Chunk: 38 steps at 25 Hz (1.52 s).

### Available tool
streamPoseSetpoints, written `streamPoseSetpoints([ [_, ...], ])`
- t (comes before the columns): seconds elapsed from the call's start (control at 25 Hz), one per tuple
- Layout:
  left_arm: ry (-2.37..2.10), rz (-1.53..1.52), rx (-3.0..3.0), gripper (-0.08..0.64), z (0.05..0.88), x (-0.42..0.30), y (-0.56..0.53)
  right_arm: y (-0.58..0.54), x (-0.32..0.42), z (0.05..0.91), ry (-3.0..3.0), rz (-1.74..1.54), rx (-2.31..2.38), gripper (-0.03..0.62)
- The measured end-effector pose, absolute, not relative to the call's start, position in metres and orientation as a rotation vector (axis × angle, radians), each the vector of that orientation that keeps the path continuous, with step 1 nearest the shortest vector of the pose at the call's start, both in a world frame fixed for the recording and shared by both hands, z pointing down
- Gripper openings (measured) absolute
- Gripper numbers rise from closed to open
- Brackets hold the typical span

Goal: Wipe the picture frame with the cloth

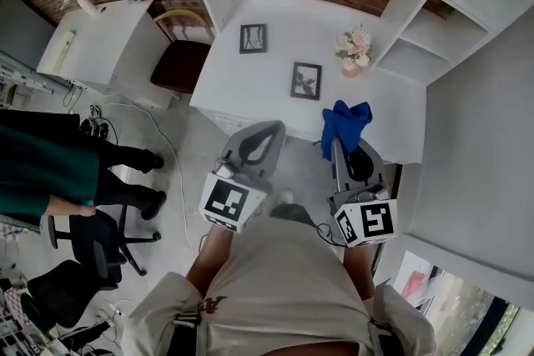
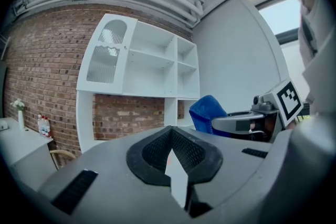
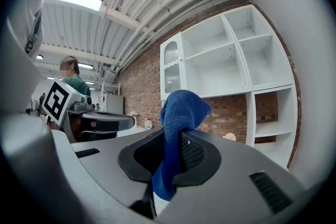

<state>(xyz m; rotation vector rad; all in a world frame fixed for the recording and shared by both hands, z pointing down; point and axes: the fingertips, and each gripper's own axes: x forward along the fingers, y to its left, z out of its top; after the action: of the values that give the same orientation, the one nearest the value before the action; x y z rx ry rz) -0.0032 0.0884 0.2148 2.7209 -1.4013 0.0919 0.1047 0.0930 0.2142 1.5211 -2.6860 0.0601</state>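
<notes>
Two dark picture frames stand on the white desk [image 1: 250, 87]: one [image 1: 253, 38] at the back, the other [image 1: 306, 81] nearer me. My right gripper [image 1: 336, 147] is shut on a blue cloth [image 1: 345, 123], held up in front of the desk's near edge; in the right gripper view the cloth [image 3: 181, 107] sticks up from between the closed jaws of the right gripper [image 3: 172, 157]. My left gripper [image 1: 264, 132] hovers short of the desk, shut with nothing in it. The left gripper view shows the left gripper [image 2: 173, 152], and the cloth [image 2: 206, 110] to its right.
A pot of pink flowers [image 1: 354, 51] stands at the desk's right. White shelves [image 1: 434, 29] rise on the right, with a white cabinet [image 1: 100, 46] and a dark red chair [image 1: 179, 67] on the left. A person in green [image 1: 42, 162] stands by an office chair [image 1: 92, 238].
</notes>
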Motion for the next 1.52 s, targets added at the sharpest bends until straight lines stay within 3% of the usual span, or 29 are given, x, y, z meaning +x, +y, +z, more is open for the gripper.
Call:
streamPoseSetpoints([
  [1.52,-1.251,0.178,2.696,0.000,0.280,-0.010,-0.048,-0.040,0.084,0.271,-2.553,0.173,1.551,0.035],
])
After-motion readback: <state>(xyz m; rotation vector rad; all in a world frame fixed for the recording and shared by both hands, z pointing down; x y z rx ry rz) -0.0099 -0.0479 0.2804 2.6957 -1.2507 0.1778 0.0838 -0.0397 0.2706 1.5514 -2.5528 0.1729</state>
